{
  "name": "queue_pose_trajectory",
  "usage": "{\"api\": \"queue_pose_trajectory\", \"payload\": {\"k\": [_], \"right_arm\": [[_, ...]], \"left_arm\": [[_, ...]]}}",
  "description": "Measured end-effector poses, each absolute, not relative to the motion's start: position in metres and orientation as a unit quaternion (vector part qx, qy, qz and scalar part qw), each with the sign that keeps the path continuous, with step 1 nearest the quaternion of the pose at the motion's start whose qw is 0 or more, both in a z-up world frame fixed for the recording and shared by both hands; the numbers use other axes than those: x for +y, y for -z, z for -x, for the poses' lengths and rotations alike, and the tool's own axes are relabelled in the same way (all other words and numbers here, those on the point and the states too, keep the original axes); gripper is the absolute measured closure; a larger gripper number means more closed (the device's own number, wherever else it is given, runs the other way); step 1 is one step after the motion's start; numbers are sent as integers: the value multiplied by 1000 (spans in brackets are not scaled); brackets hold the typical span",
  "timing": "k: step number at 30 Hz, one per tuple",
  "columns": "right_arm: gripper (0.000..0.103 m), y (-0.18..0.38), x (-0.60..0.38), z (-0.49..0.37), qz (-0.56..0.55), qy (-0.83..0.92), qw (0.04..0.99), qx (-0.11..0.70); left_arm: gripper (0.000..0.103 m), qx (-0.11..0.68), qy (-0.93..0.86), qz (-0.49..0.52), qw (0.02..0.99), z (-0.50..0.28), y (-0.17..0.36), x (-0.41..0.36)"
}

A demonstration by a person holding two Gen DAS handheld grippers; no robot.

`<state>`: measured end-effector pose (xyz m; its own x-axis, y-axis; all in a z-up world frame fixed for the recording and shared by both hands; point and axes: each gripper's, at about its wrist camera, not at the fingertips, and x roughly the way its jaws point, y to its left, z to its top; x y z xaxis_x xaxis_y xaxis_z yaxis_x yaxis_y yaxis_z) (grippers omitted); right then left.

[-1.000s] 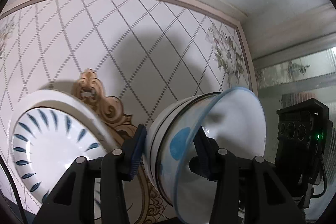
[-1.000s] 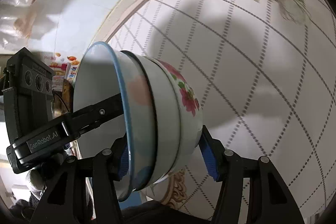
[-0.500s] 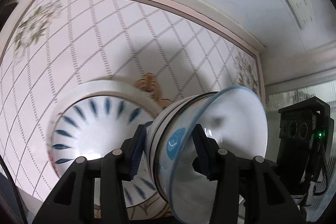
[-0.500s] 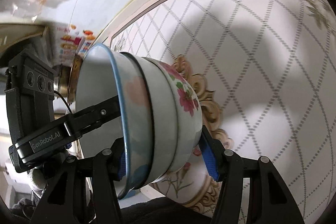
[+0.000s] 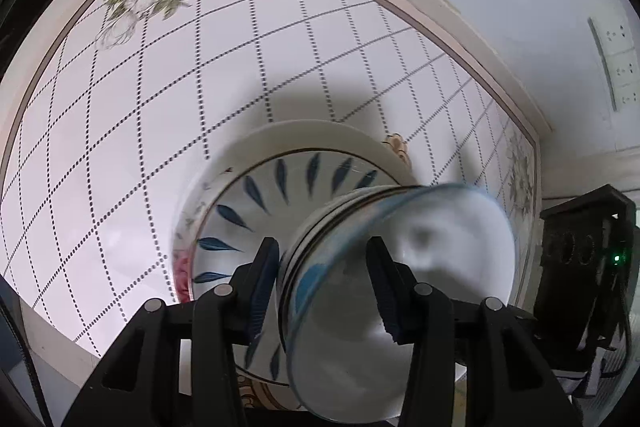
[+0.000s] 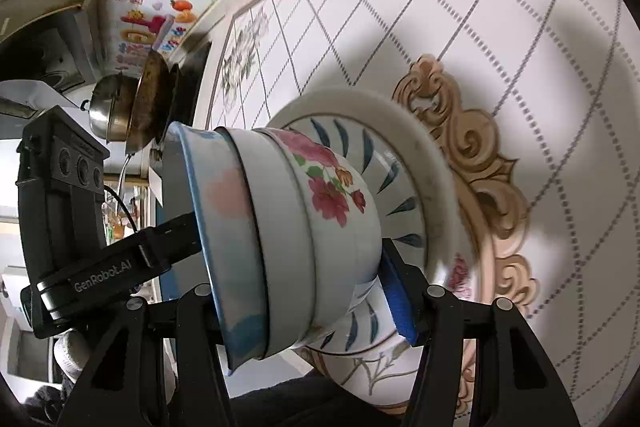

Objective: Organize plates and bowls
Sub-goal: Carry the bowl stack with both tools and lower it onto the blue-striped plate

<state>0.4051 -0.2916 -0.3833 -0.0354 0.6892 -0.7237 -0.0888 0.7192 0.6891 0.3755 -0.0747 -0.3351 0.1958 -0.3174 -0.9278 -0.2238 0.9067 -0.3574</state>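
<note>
— Where does the stack of bowls [image 6: 288, 239] sit in the right wrist view?

— At centre frame, nested and tipped on its side, between the fingers of the right gripper [image 6: 304, 295]. The left gripper [image 6: 120, 263] reaches in from the lower left, one finger inside the topmost bowl.

— And behind it?

— A pile of plates [image 6: 408, 155] lies on the table [image 6: 520, 27], right of centre. Pots [image 6: 128, 107] stand at the upper left.

— The left wrist view?

— The bowls [image 5: 400, 267] fill the lower right, their rim between the left gripper's [image 5: 324, 287] fingers; the plates [image 5: 280, 155] lie behind, at centre. The right gripper's body shows at the right edge.
</note>
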Motion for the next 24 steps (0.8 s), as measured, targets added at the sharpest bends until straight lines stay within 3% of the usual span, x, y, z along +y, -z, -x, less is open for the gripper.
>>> {"api": "queue_pose_trajectory", "payload": {"k": [24], "right_arm": [[43,404,-256,-416,-224,-285,639,678]], "left_arm": [[62,635,29,181,750,-388,335,-72]]}}
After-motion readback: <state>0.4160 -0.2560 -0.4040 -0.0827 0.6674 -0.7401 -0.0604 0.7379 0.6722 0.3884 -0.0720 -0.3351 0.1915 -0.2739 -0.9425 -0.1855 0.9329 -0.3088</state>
